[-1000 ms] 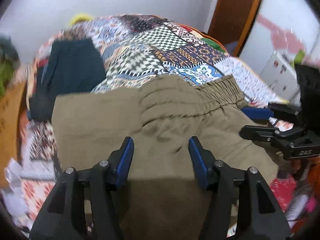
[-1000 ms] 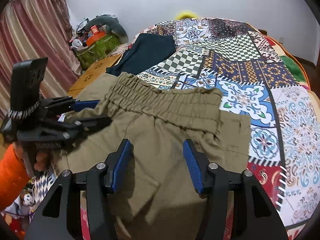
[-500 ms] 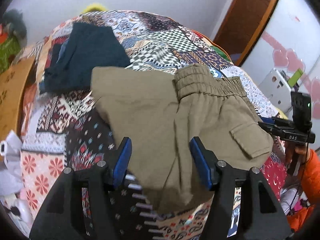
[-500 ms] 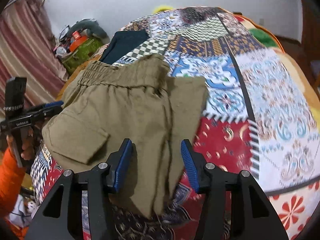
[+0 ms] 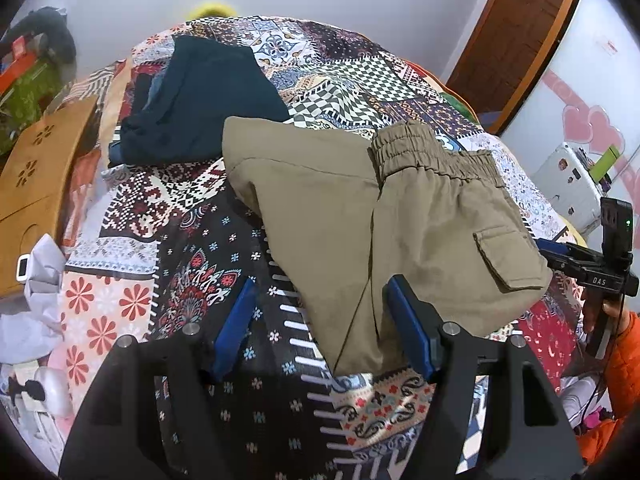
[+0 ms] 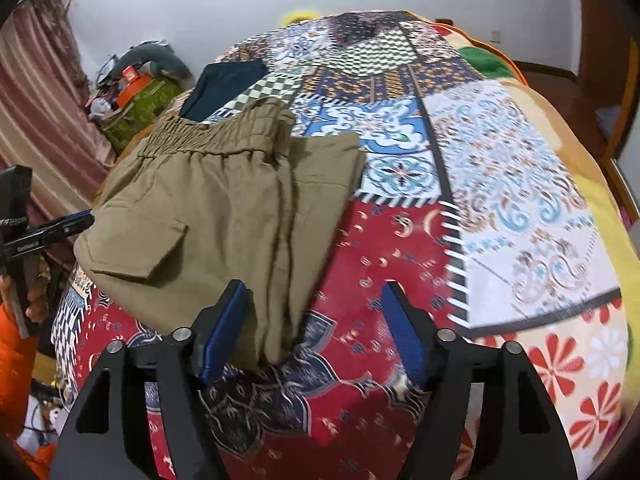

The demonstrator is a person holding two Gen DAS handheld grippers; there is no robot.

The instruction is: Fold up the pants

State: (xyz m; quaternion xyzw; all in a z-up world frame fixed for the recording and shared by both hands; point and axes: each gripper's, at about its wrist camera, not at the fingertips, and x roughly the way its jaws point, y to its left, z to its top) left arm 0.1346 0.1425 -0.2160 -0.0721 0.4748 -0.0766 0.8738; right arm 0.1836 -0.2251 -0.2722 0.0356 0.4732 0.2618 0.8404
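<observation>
- Your left gripper [image 5: 320, 332] has its jaws opening and grips nothing; the near corner of the pants [image 5: 392, 216] lies below the gap, untouched by the pads.
- Your right gripper [image 6: 316, 330] is opening too, with the bundle's near edge beside its left pad and nothing pinched.
- The pants lie folded on the quilt [image 6: 520, 184], waistband [image 5: 432, 152] on top at the far end, pocket flap [image 5: 508, 256] facing up, a lower layer sticking out past the waistband on one side.
- The fold looks nearly done. Judge whether that protruding layer needs squaring; if so, take it by its free edge and draw it under the waistband in line.
- Lift both tools clear with jaws wide so no pad snags the cloth and drags the stack open.
- The dark garment [image 5: 200, 100] sits just beyond the pants, close to that protruding corner; keep the bundle off it.
- A white cloth [image 5: 36, 292] lies at the bed's left edge, well apart.
</observation>
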